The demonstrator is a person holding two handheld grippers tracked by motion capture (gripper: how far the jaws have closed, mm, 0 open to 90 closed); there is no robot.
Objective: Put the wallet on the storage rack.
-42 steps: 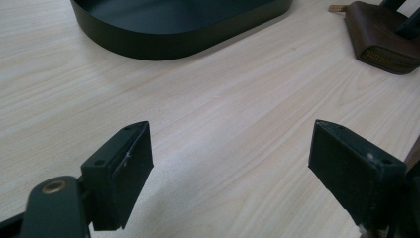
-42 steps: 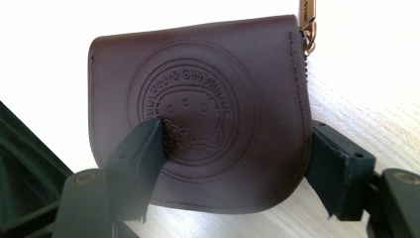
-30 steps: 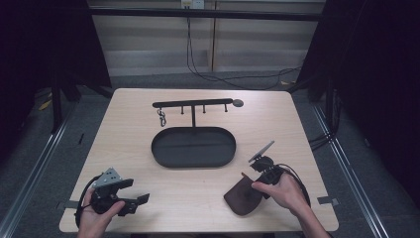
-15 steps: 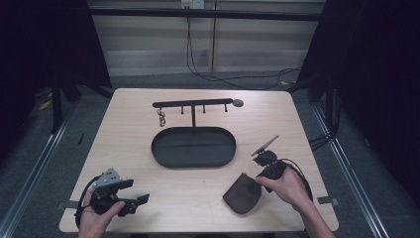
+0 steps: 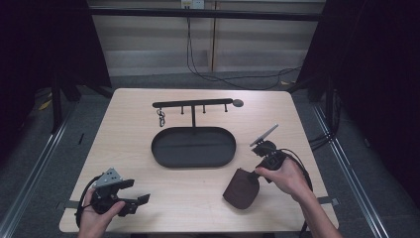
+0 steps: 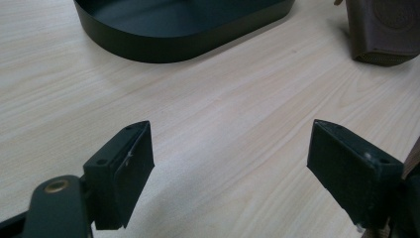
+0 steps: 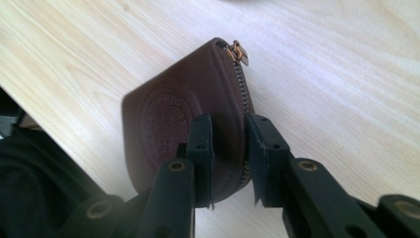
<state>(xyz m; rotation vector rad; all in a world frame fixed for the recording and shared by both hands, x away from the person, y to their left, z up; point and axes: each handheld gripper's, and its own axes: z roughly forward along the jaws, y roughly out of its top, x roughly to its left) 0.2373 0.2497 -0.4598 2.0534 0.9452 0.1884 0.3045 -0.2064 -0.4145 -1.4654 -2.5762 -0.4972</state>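
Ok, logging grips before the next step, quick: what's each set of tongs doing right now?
Left tongs: open, nothing between them, over bare table.
Right tongs: just been closing, now shut on the brown zip pouch.

The brown pouch (image 7: 183,124) hides its lower edge behind the jaws; the stamped emblem on it is too blurred to read.

Light falls from above onto the pale wooden table (image 5: 148,134), which is bright while the upper left and right of the high view sink into near black. That view is soft and slightly grainy. In the left gripper view the near black jaws are out of focus. In the right gripper view the brown leather zip pouch (image 7: 173,114) is sharp at centre, and glare whitens the upper right.
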